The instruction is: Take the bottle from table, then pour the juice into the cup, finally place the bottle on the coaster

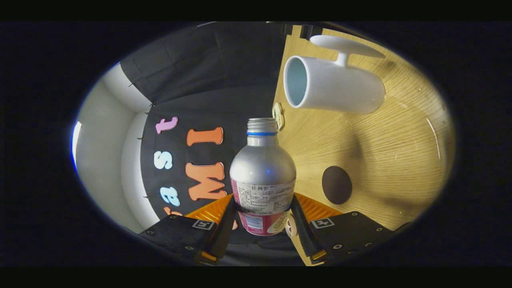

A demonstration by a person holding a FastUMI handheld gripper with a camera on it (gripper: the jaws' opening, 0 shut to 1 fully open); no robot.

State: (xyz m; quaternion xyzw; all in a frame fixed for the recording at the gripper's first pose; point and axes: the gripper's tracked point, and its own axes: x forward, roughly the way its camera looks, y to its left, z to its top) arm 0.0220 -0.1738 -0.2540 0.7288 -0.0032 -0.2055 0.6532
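A silver bottle (262, 172) with a printed label and an uncapped threaded neck sits between my fingers, and my gripper (262, 216) is shut on it at the label. The whole view is rolled on its side, so the bottle is tipped relative to the wooden table (384, 152). Its mouth points toward the white cup (334, 86), which stands on the table beyond the bottle with its open rim facing the bottle's neck. The round dark coaster (337, 185) lies on the table close to my right finger, nearer than the cup.
A white saucer-like dish (344, 46) lies past the cup near the table's far edge. A small pale object (278, 114) sits at the table's edge just beyond the bottle's mouth. Black booth cloth hangs behind the table.
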